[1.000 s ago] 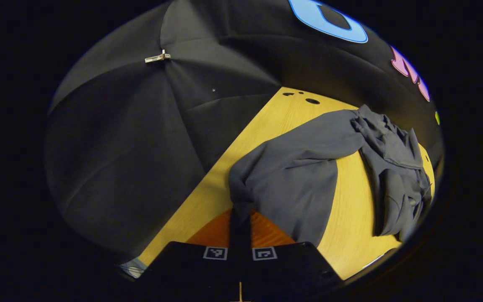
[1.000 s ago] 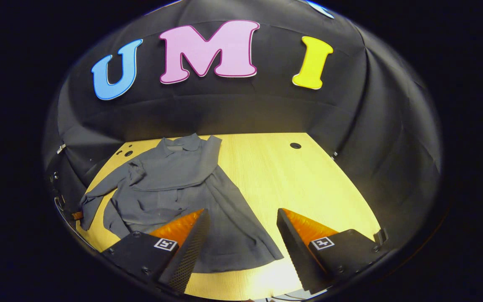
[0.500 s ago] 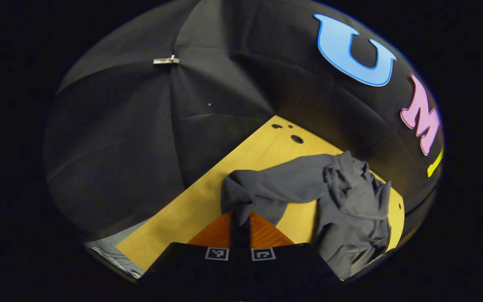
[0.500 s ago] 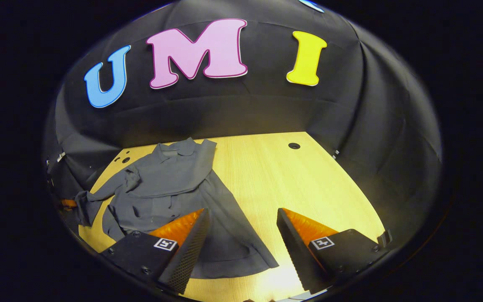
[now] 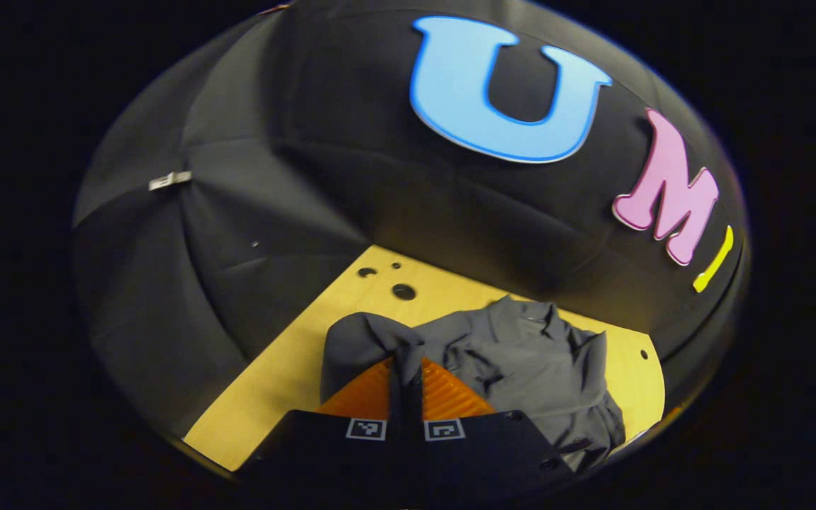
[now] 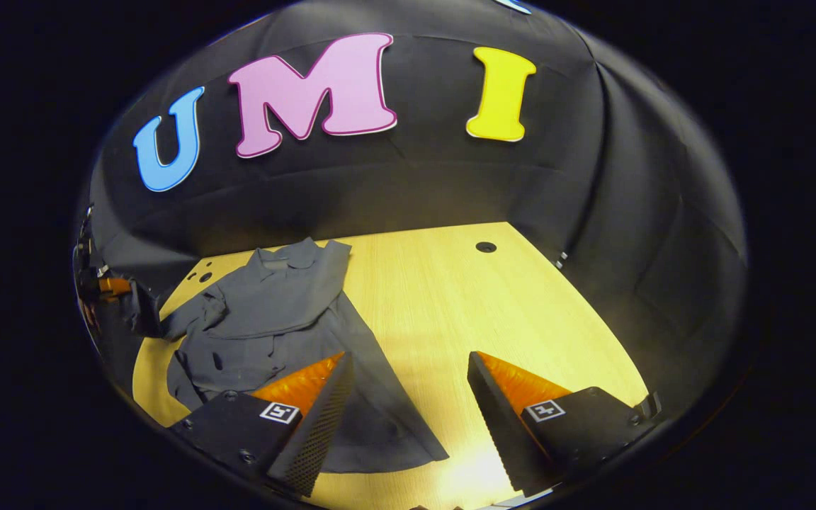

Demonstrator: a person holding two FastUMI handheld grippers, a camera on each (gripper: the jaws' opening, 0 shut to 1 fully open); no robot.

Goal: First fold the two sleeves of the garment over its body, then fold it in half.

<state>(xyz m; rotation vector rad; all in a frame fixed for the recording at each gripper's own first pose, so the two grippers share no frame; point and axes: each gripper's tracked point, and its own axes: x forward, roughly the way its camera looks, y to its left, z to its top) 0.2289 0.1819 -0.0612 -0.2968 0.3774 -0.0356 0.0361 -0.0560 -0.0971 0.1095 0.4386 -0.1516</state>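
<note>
On table, garment lengthwise, collar toward wall

Each gripper, left and right, has a black angular body bearing small square black-and-white coded markers and round screws.

Dim booth, strong fisheye bending at the edges. Glare pools on the wooden table nearest the right camera. Focus is sharp.
</note>
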